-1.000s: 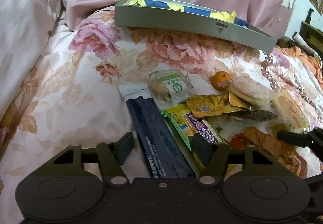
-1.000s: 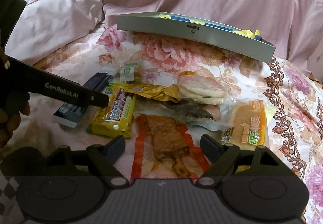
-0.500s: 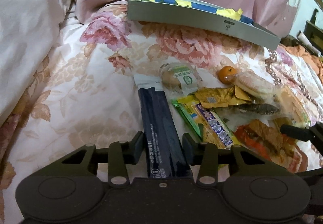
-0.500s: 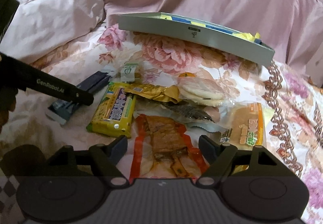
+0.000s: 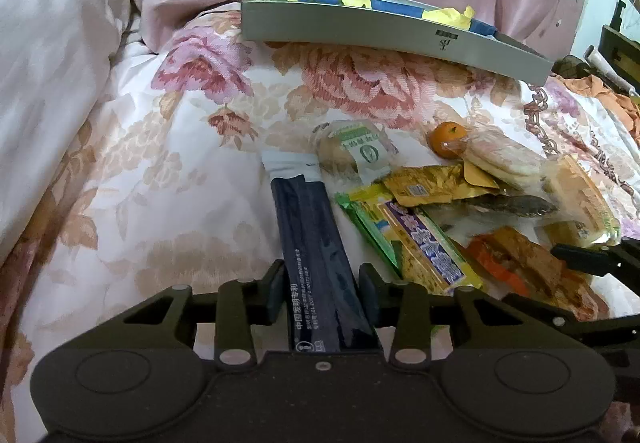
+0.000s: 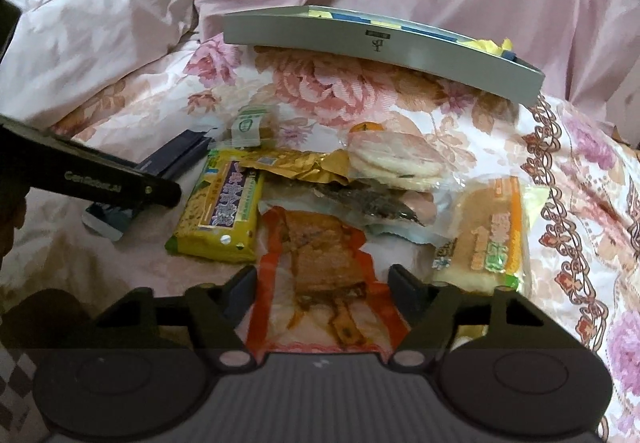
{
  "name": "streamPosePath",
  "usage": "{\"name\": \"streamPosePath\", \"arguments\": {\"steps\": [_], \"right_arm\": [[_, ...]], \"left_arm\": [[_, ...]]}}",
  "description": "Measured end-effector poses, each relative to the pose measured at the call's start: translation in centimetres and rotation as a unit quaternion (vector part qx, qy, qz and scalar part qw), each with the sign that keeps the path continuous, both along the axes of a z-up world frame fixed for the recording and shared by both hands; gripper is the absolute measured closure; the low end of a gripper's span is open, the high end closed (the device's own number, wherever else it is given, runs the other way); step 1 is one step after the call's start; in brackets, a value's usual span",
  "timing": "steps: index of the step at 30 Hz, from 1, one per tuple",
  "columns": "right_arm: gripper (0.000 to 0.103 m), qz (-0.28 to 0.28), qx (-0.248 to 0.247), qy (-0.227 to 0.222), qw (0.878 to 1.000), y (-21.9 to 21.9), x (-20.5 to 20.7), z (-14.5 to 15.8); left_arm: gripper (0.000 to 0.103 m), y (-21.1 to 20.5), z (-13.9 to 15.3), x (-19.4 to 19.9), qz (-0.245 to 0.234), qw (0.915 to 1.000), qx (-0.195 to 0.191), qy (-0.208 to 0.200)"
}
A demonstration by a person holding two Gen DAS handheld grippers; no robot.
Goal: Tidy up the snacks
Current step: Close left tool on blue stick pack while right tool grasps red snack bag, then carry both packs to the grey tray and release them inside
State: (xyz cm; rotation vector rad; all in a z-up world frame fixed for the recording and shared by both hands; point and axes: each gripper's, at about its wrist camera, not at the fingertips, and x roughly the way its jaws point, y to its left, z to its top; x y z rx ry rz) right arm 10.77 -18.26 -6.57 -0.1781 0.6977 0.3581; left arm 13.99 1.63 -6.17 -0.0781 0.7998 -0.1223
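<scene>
A long dark blue stick packet [image 5: 316,243] lies on the flowered bedspread, its near end between my left gripper's [image 5: 322,283] jaws. They are closing and both pads touch its sides. In the right wrist view my right gripper [image 6: 322,283] straddles an orange packet of brown dried snack [image 6: 320,263]. Its jaws are closing too, with small gaps still showing beside the packet. A shallow grey box [image 6: 360,43] with yellow and blue items inside sits at the back.
Between the grippers lie a yellow-green packet [image 6: 224,211], a gold wrapper [image 6: 296,165], wrapped rice crackers [image 6: 392,159], a dried fish pack [image 6: 360,199], a cake pack [image 6: 488,231], a green-label pastry [image 5: 352,151] and a tangerine [image 5: 446,139]. Pink quilt rises behind.
My left jaws have narrowed from wide apart onto the dark blue packet's sides. My right jaws have drawn in around the orange packet. Neither hand has shifted.
</scene>
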Motion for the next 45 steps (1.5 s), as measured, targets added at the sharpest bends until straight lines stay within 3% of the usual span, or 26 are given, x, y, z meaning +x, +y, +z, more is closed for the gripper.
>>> {"name": "streamPosePath", "arguments": {"steps": [7,13,18,23,27,29,32,45], "right_arm": [[0.030,0.002,0.031,-0.001,1.000,-0.4,-0.4,0.3],[0.022,0.005,0.043,0.016,0.999,-0.3,-0.1,-0.2],[0.020,0.002,0.049,0.024,0.999,-0.2,0.3,-0.7],[0.032,-0.007,0.059,0.020,0.998,-0.6,0.1,-0.8],[0.038,0.005,0.051,0.002,0.999,-0.2,-0.6,-0.4],[0.047,0.019,0.038,-0.013,0.999,0.4,-1.1,-0.2],[0.048,0.038,0.019,-0.033,0.999,1.2,-1.8,0.0],[0.049,0.048,0.004,-0.083,0.995,1.7,-3.0,0.7]], "left_arm": [[0.063,0.0,0.4,-1.8,0.000,0.9998,-0.016,0.015],[0.052,-0.6,0.0,-1.0,-0.019,0.9998,0.003,0.010],[0.052,-1.1,-0.2,-0.8,-0.030,0.9993,0.024,0.003],[0.061,-1.0,-0.1,-0.8,-0.021,0.9995,0.025,0.003],[0.068,-0.4,0.2,-1.2,-0.001,1.0000,-0.002,0.006],[0.069,0.2,0.3,-1.5,0.017,0.9993,-0.030,0.012],[0.071,0.5,0.5,-2.1,0.033,0.9976,-0.058,0.016],[0.071,0.3,1.7,-4.9,0.050,0.9927,-0.110,0.000]]}}
